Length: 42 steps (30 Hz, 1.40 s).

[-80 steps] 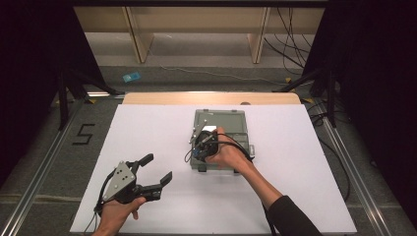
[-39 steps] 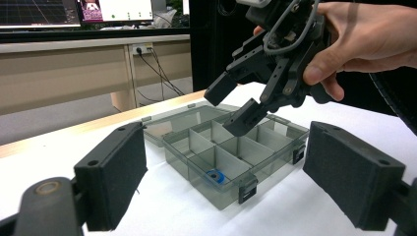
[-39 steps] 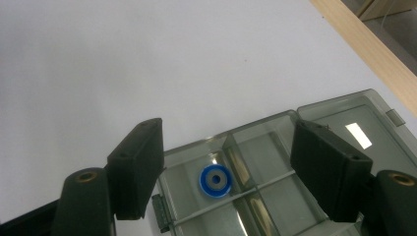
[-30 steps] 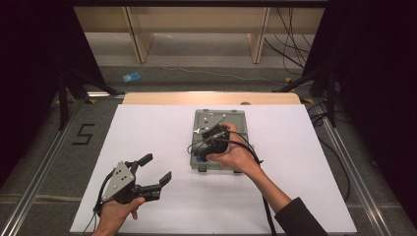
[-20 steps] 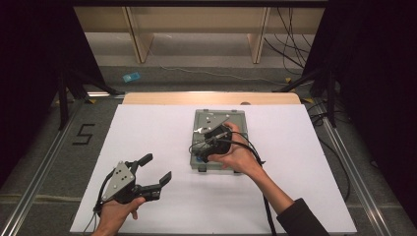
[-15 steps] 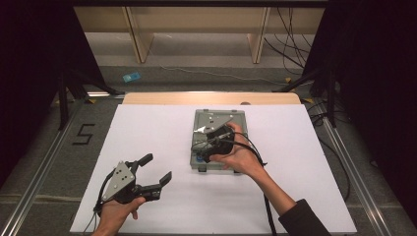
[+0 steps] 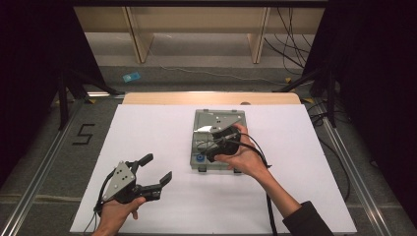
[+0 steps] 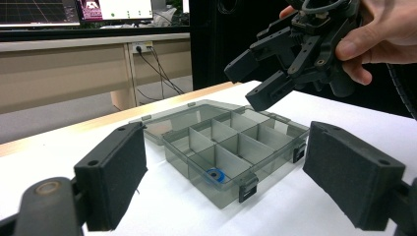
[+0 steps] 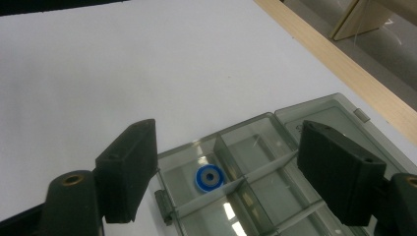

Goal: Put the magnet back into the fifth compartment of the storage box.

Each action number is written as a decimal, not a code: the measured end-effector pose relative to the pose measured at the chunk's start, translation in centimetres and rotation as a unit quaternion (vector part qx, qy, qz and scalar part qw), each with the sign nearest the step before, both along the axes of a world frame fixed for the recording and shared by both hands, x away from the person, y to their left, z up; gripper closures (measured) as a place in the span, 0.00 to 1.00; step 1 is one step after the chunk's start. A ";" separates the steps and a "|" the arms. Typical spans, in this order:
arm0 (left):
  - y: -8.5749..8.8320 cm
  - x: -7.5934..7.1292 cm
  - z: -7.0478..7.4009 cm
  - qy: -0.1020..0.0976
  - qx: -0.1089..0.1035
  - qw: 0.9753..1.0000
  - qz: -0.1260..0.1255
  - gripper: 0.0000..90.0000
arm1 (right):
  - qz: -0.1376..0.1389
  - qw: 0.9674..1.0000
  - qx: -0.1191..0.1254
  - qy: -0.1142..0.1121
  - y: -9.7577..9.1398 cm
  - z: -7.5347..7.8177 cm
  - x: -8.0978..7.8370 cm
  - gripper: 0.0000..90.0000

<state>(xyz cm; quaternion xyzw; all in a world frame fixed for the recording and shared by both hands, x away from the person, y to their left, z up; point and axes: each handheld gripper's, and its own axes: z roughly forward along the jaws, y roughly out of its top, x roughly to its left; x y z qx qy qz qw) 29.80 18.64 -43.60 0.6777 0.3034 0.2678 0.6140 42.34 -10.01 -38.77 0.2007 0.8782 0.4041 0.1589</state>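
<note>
A clear grey compartment box (image 7: 193, 147) lies open on the white table, its lid (image 7: 219, 118) flat behind it. A blue ring (image 7: 200, 158) rests in the near-left corner compartment, seen as the blue ring (image 9: 209, 178) between the right jaws' line of sight. My right gripper (image 7: 209, 147) hangs above the box in a hand; its jaws have just been opening and stand open with nothing between them. My left gripper (image 7: 158, 167) sits open near the table's front left, facing the box (image 8: 231, 192) and the right gripper (image 8: 248, 86).
The white table sheet (image 7: 147, 128) spreads wide around the box, with a wooden strip (image 7: 211, 98) along its far edge. The right gripper's cable (image 7: 268, 206) trails back along the forearm. Shelving legs and cables stand on the floor beyond.
The right hand has drifted a little rightward and farther back over the box, and its jaws look wider apart. The left gripper has stayed where it was.
</note>
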 end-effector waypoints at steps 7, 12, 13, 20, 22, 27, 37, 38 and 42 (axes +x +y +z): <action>0.0 -0.1 0.0 0.002 -0.001 1.000 0.001 0.17 | 0.000 1.000 0.010 -0.008 -0.1 0.3 -0.4 0.27; 0.0 0.0 0.0 0.000 -0.003 1.000 0.000 0.17 | 0.004 1.000 0.022 -0.015 -0.3 0.4 -0.8 0.27; 0.0 0.0 0.0 0.000 -0.003 1.000 0.000 0.17 | 0.002 1.000 0.023 -0.011 -0.3 0.4 -0.9 0.27; 0.0 0.0 0.0 0.000 -0.002 1.000 0.000 0.17 | -0.002 0.999 0.032 -0.013 -1.0 0.1 -1.2 0.27; 0.0 0.0 0.0 0.000 -0.002 1.000 0.000 0.17 | -0.004 0.999 0.036 -0.017 -1.1 0.0 -1.3 0.26; 0.0 0.0 0.0 0.000 -0.002 1.000 0.000 0.17 | -0.006 0.999 0.047 -0.018 -1.4 0.0 -1.7 0.26; 0.0 0.0 0.0 0.000 -0.002 1.000 0.000 0.17 | -0.011 0.998 0.060 -0.020 -2.1 -0.3 -2.3 0.25; 0.0 0.0 0.0 0.000 -0.002 1.000 0.000 0.17 | -0.012 0.998 0.062 -0.024 -2.2 -0.3 -2.4 0.25; 0.0 0.0 0.0 0.000 -0.003 1.000 0.000 0.17 | -0.013 0.997 0.066 -0.025 -2.6 -0.4 -2.6 0.25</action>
